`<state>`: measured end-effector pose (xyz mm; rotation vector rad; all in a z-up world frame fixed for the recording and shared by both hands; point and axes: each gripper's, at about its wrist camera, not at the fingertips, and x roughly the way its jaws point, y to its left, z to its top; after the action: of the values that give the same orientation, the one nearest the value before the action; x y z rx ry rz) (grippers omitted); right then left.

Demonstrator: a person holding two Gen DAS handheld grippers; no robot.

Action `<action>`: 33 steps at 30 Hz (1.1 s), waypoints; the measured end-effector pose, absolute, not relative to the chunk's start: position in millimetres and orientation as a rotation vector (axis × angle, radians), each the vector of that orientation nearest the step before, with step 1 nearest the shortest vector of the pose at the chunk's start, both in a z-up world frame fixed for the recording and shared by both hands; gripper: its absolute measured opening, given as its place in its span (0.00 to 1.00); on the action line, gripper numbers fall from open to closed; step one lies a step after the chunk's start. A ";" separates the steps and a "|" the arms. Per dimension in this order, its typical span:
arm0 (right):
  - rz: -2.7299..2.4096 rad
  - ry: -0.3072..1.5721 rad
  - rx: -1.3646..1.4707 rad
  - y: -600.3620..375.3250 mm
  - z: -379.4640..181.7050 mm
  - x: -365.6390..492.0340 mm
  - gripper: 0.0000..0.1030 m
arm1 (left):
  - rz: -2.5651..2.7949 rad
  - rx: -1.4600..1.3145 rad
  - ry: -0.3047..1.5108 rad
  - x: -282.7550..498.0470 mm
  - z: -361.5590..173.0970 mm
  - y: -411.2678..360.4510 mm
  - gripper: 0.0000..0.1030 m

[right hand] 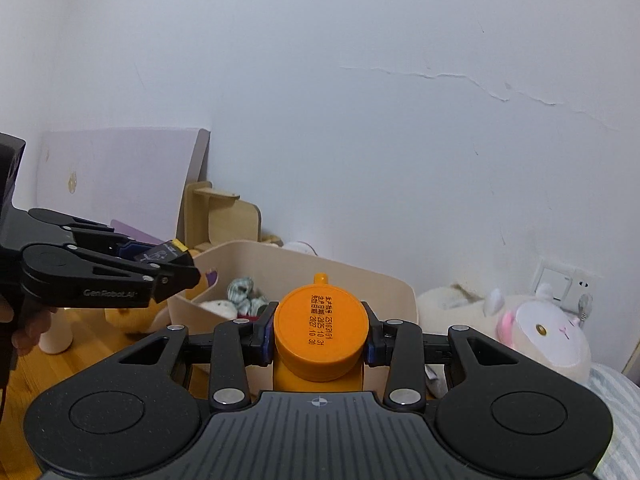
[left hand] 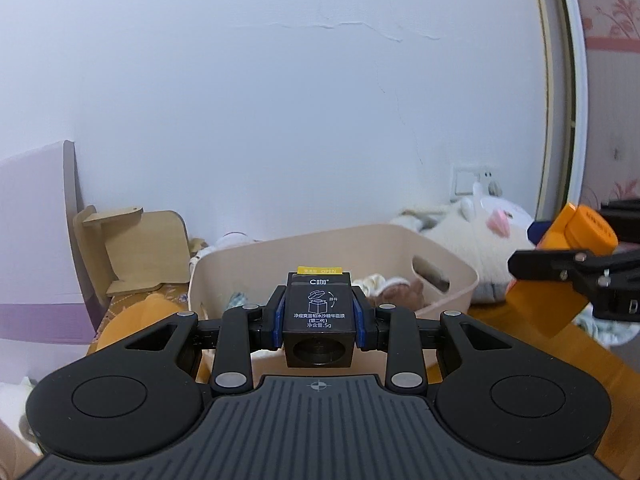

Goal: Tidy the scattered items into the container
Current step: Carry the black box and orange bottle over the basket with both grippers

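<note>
My left gripper is shut on a small black box with white print and a yellow tab, held in front of the beige bin. My right gripper is shut on an orange bottle by its round cap, held just before the same bin. The bin holds soft toys and rolled socks. In the right wrist view the left gripper with the black box is at the left. In the left wrist view the right gripper with the orange bottle is at the right.
A white plush toy lies right of the bin near a wall socket. A wooden stand and a lilac board lean against the wall at the left. An orange plush lies left of the bin on the wooden floor.
</note>
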<state>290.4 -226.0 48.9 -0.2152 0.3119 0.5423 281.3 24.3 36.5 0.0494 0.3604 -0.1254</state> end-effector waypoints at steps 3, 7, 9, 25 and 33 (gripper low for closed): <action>0.548 0.311 -0.204 -222.3 53.4 301.9 0.35 | -0.111 0.052 0.357 292.1 40.8 22.7 0.31; 0.551 0.316 -0.184 -217.9 56.6 320.4 0.35 | -0.084 0.014 0.369 310.8 44.4 25.8 0.31; 0.552 0.324 -0.179 -213.7 56.1 332.0 0.35 | -0.074 0.008 0.386 322.5 45.0 27.4 0.31; 0.529 0.436 -0.106 -200.2 36.6 420.2 0.35 | -0.060 -0.063 0.614 409.8 22.2 46.9 0.31; 0.503 0.503 -0.129 -187.1 18.2 453.5 0.35 | -0.038 -0.056 0.719 436.7 10.7 35.7 0.31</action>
<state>453.5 -187.1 18.2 -0.1291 0.5034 0.5029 436.7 35.7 10.7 -0.0562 0.7193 -0.0380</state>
